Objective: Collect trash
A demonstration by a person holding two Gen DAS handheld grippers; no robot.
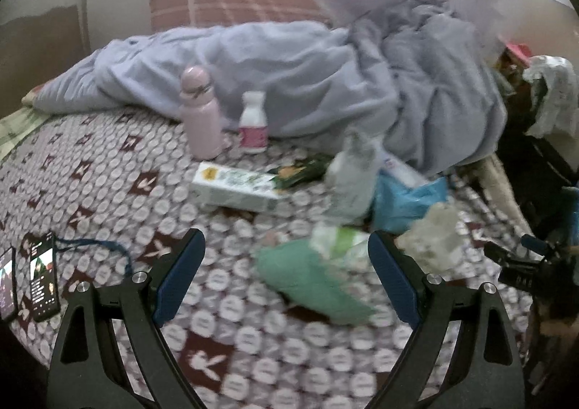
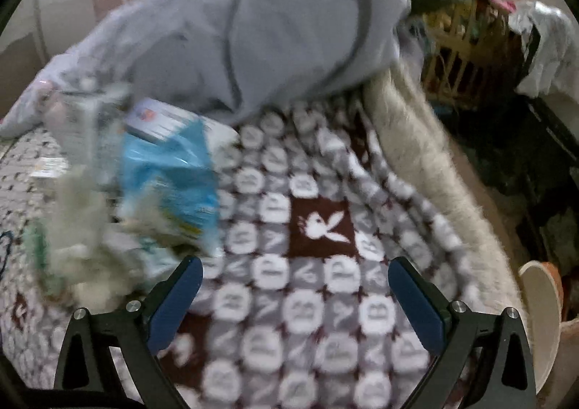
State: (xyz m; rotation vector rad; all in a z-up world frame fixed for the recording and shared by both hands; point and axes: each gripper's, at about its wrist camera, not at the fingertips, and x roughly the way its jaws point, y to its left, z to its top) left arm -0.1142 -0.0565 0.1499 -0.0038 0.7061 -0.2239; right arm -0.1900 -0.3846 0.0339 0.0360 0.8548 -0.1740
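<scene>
Both grippers, left (image 1: 286, 264) and right (image 2: 295, 286), were held spread and empty over the blanket (image 2: 318, 336); trash, a green bag (image 1: 311, 278) and blue wrapper (image 2: 170, 177), was seen at one and ten o'clock, apparently ready for grasping

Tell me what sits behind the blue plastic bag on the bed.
A flat white box pokes out behind the blue plastic bag, with the grey duvet beyond. The bag covers the box's lower part.
</scene>
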